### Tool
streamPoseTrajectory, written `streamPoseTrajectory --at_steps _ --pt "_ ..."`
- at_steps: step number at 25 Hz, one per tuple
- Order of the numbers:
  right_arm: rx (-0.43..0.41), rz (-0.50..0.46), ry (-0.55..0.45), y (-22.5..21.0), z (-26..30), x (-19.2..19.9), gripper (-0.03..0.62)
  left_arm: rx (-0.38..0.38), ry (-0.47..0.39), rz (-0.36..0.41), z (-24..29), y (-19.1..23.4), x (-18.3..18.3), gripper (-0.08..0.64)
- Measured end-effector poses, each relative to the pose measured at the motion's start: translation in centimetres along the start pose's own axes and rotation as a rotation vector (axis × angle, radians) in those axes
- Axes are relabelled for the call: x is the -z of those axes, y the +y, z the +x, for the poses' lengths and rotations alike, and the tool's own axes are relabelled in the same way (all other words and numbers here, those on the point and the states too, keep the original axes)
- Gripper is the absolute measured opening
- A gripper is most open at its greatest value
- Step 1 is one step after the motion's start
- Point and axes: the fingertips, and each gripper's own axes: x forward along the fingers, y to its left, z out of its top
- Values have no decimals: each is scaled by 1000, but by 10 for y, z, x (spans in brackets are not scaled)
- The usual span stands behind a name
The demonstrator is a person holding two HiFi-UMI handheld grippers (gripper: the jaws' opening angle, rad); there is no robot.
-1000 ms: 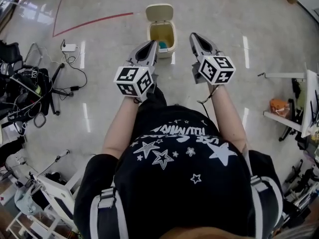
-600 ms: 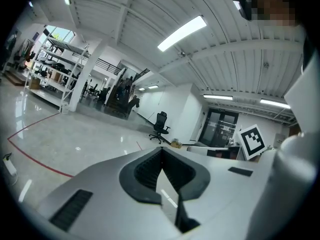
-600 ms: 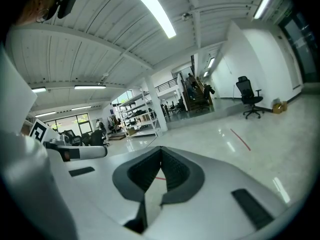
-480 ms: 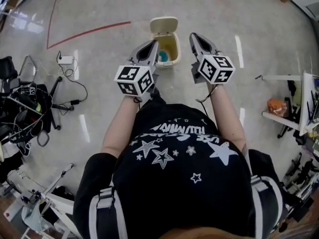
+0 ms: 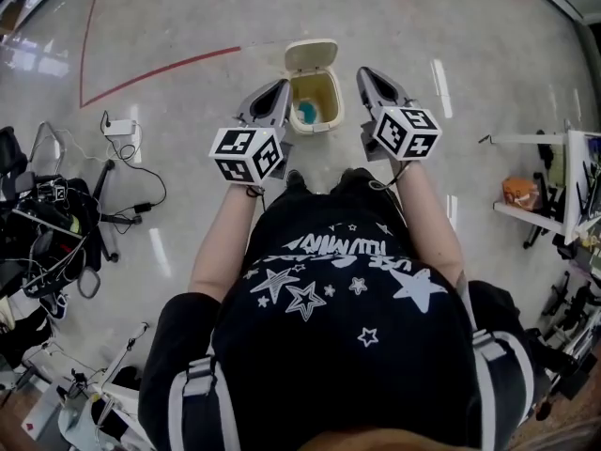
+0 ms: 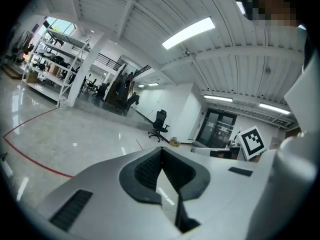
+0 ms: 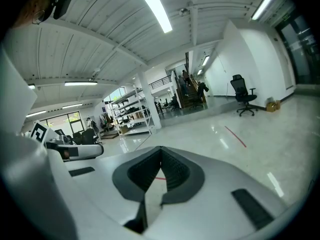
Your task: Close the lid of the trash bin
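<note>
Closed in on the trash bin (image 5: 313,101) over the last second. Found it lower in the head view than before, and shifted from ahead of the left gripper (image 5: 282,86) to squarely between that and the right gripper (image 5: 366,71). Touched it with neither yet, so judged this as approach only, with the closing itself not begun. Left it standing on the floor (image 5: 188,158), well away from any edge in view and off to the right of the red line (image 5: 150,71). Left the lid (image 5: 311,54) tipped up and back on the far side, with the mouth wide open. Saw inside a small teal thing (image 5: 305,113) low against the left wall — too small to identify — and otherwise only pale lining. Kept the fingers (image 6: 145,170) of both grippers clenched tip to tip on nothing, plain in the left gripper view and the right gripper view alike. Would probably need a reach past the mouth next, to push the lid forward and down.
</note>
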Motion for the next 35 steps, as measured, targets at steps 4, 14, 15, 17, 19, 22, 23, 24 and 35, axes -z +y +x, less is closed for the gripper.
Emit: streamPoseTrajectory --at_steps 4,14,15,17,19,22,23,24,35 --pt "9 18 4 -12 8 1 5 1 12 6 13 3 0 11" --pt "-72 18 49 -57 68 -11 5 -101 24 13 62 21 -1 11" --pt "-79 22 55 -63 76 -13 5 -111 29 16 69 24 0 11" --pt "-95 34 75 -74 92 -12 5 -137 42 18 83 31 1 11" --pt "-113 41 101 -83 105 -10 5 -162 49 8 97 37 3 11" --pt "-129 41 131 -100 123 -6 5 -183 64 2 121 43 9 11" --pt "-133 42 138 -107 128 -5 5 -188 72 2 130 45 12 11" --pt "-136 43 147 -113 133 -3 5 -194 80 0 138 47 16 11" --pt "-163 68 281 -156 184 46 5 -278 144 -53 198 92 56 11"
